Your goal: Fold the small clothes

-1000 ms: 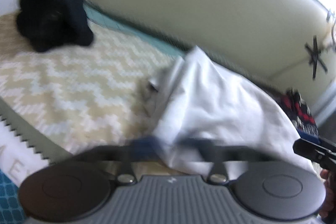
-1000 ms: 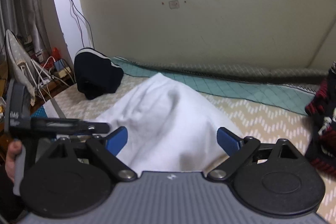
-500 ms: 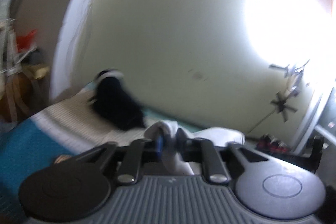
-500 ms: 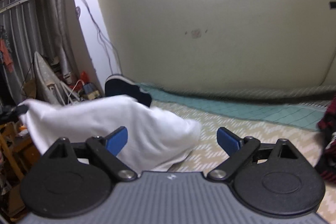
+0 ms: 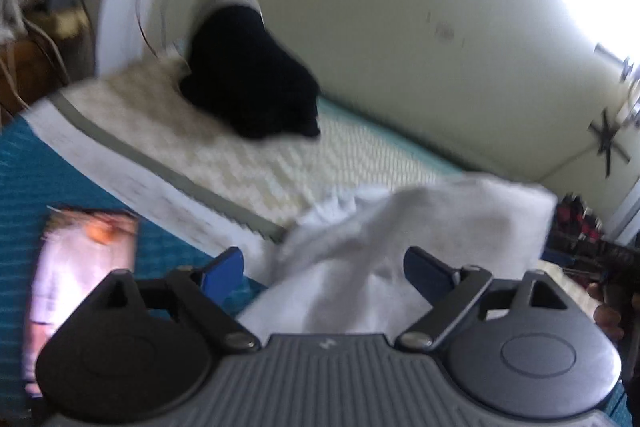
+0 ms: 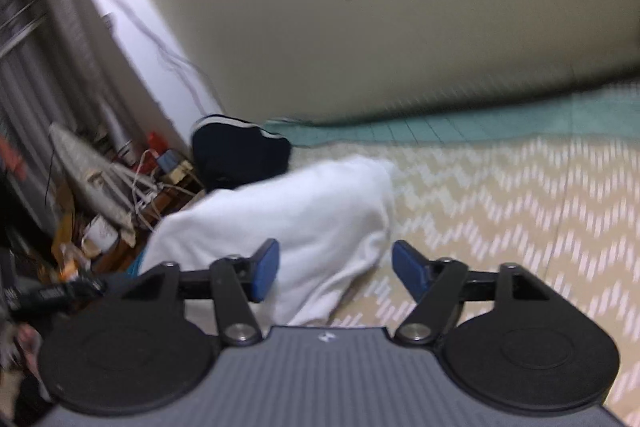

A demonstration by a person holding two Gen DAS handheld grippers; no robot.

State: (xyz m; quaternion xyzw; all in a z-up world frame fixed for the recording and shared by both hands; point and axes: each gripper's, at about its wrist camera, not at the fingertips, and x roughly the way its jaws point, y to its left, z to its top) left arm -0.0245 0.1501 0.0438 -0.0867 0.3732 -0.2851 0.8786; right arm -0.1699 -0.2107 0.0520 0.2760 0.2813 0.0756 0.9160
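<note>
A white garment (image 5: pixel 420 227) lies crumpled on the chevron-patterned bed cover (image 5: pixel 256 167), with part of it over the bed's near edge. It also shows in the right wrist view (image 6: pixel 288 219). My left gripper (image 5: pixel 324 269) is open, and the cloth lies loose between its blue pads. My right gripper (image 6: pixel 334 269) is open over the garment's right edge and holds nothing. Both views are motion-blurred.
A black folded garment (image 5: pixel 252 83) sits at the head of the bed by the wall, also in the right wrist view (image 6: pixel 236 151). A teal sheet (image 6: pixel 480 127) runs along the wall. Cluttered items and cables (image 6: pixel 120 195) stand beside the bed. Red-black clothes (image 5: pixel 580 223) lie far right.
My left gripper was shut on the white garment and lifted it; now it is open and the garment has dropped onto the bed edge. My right gripper stayed open and swung left.
</note>
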